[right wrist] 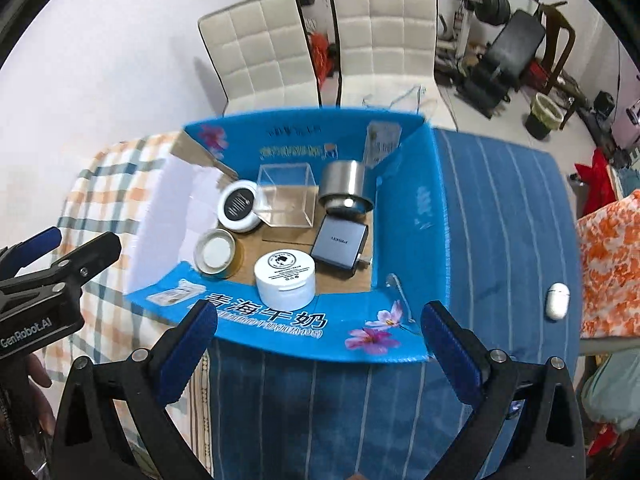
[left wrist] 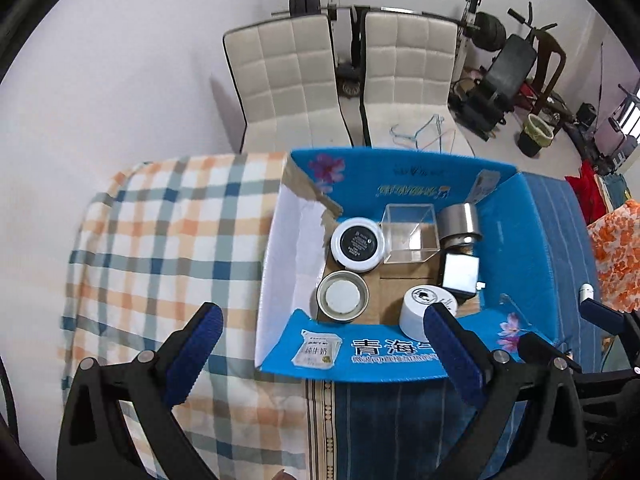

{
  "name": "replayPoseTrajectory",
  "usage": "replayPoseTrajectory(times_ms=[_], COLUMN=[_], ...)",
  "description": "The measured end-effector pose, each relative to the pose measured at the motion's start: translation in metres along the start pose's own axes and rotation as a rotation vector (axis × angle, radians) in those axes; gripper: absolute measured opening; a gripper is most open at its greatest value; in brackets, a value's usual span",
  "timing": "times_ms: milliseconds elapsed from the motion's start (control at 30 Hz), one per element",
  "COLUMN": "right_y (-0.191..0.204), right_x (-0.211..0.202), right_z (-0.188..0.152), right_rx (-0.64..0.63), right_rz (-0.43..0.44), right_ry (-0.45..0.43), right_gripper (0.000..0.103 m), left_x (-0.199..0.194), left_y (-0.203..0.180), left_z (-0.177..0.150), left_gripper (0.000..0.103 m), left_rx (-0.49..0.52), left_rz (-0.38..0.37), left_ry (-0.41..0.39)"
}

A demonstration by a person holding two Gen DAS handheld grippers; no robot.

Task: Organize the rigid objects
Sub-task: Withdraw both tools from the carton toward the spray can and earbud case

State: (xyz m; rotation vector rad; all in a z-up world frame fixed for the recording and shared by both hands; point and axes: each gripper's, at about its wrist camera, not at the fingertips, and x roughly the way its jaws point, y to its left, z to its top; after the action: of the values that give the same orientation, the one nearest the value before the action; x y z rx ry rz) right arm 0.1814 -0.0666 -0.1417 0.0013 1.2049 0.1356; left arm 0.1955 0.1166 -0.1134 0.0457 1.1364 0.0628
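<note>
Both sets of jaws stand wide and hold nothing: the left gripper (left wrist: 324, 344) and the right gripper (right wrist: 320, 340) hang above the near flap of the blue carton (right wrist: 404, 216), pointing steeply down. Inside the carton, on its cardboard floor, sit a white printed-lid jar (right wrist: 285, 276) at the near edge, a gold-rimmed tin (right wrist: 215, 253) at the near left, a black-topped white jar (right wrist: 239, 207) behind it, a clear plastic box (right wrist: 286, 200) at the far middle, a steel cylinder (right wrist: 345, 190) at the far right, and a dark flat case (right wrist: 340, 246) tilted at the right side. The carton rests on a bed, across a plaid blanket (left wrist: 160, 232) and a striped blue cloth (right wrist: 492, 208). A small white case (right wrist: 557, 300) lies outside on the cloth, near its right edge. Judged risk: the soft bedding could let the carton tip under a downward push, and the white case, smooth and rounded, may slip from the pads.
</note>
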Motion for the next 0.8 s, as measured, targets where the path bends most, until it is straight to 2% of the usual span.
replayPoseTrajectory(times_ms=[200,400,500,567,700,800], right_y=[-0.024,-0.096,-0.147,-0.179,-0.24,-0.271], right_x=[-0.052,-0.081,-0.076,-0.065,-0.022,-0.004], right_z=[-0.013,-0.045,-0.067,-0.081,-0.109,-0.129], right_rx=[0.016,0.106,0.179,0.222,0.31,0.372], right_rz=[0.014,-0.071,-0.137,-0.169,-0.171,-0.152], right_ry=[-0.057,-0.073,-0.035,-0.005,0.105,0.141], right_gripper=[0.103,0.103,0.103,0.103,0.103,0.103], left_x=[-0.046,-0.067,-0.061,-0.047,-0.013,0.018], left_y=[-0.01,-0.056,-0.091,-0.121,-0.175,-0.213], left_z=[-0.004,-0.015,-0.023,-0.031,-0.05,-0.066], left_gripper=[0.103,0.103,0.103,0.103,0.103,0.103], left_rx=[-0.001,0.044,0.084,0.119,0.19,0.229], left_rz=[-0.013,-0.049,-0.069,-0.082,-0.085,-0.085], left_ry=[-0.06,-0.079,-0.061,-0.022,0.05,0.113])
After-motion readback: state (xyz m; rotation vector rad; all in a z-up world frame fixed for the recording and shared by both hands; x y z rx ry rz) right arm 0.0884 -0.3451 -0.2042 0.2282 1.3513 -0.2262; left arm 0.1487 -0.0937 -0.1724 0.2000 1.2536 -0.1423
